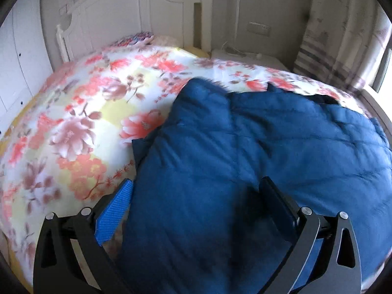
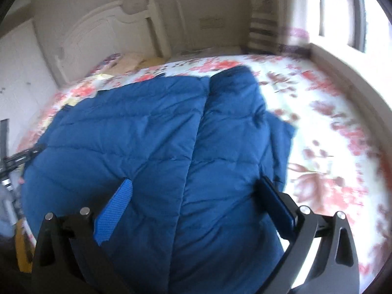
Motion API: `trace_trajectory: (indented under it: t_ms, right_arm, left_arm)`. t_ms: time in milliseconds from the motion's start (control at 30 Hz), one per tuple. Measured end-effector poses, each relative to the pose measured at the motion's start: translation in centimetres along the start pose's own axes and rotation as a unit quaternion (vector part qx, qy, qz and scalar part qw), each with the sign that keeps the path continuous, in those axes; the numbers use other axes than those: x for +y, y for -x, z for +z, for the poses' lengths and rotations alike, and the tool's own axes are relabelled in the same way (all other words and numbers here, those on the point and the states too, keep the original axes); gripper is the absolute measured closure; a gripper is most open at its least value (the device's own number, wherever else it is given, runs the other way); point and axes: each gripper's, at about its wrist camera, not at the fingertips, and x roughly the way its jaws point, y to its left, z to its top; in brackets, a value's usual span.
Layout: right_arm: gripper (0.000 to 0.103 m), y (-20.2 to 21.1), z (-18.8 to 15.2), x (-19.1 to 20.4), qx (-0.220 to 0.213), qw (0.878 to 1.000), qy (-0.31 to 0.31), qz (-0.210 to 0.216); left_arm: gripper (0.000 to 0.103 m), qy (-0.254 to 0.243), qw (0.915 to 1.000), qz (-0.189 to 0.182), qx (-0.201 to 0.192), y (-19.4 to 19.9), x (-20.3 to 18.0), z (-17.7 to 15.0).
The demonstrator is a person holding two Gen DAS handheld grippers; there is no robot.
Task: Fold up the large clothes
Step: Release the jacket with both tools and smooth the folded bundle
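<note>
Blue quilted jacket (image 1: 245,147) lay spread across the near part of a bed, on a floral bedspread (image 1: 80,122) of pink and red blossoms. In the right wrist view the jacket (image 2: 137,142) showed two padded panels meeting along a seam that ran from the near edge toward the far side, the right panel lying partly over a flatter layer beneath it. In the left wrist view one padded section was folded over the rest, its far end reaching toward the middle of the bed.

The left tool (image 1: 196,191) hung over the near left part of the jacket with its jaws spread wide; fabric lay below and between them, but the pads pressed on nothing. The right tool (image 2: 193,191) hung over the near middle of the jacket, jaws likewise wide apart and gripping nothing.

A white headboard (image 1: 127,12) stood at the far end of the bed, and a window (image 2: 343,12) let in light on the right.
</note>
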Motion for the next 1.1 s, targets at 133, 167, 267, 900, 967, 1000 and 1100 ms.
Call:
trace_trajectory:
  t_ms: [133,167,267,900,967,1000,1100]
  right_arm:
    - [0.010,4.6,-0.6,4.0,-0.066,0.997,0.030,0.012]
    - [0.010,5.0,-0.9,4.9,-0.067,0.997,0.038,0.025]
    - [0.010,5.0,-3.0,9.4,-0.051,0.993,0.101,0.030]
    - [0.002,3.7,-6.5,-2.1,-0.027,0.998,-0.060,0.005]
    - [0.002,3.4,-6.5,-2.2,-0.026,0.998,-0.061,0.010]
    - [0.002,3.4,-6.4,-2.4,-0.023,0.998,-0.062,0.015]
    - [0.003,3.9,-5.9,-3.1,-0.018,0.997,-0.074,0.021]
  left_arm:
    - [0.005,-0.048,0.9977,-0.036,-0.032,4.3,-3.8,-1.1]
    - [0.005,-0.063,0.9963,-0.052,-0.028,4.8,-5.2,-1.7]
    - [0.005,-0.108,0.9930,-0.045,-0.013,4.2,-8.6,-3.8]
    - [0.004,-0.097,0.9944,-0.041,-0.005,2.3,-8.2,-5.1]
    - [0.004,-0.099,0.9943,-0.040,-0.005,2.3,-8.2,-5.1]
    - [0.004,-0.099,0.9943,-0.039,-0.005,2.3,-8.2,-5.1]
    - [0.004,-0.101,0.9941,-0.039,-0.005,2.3,-8.2,-5.1]
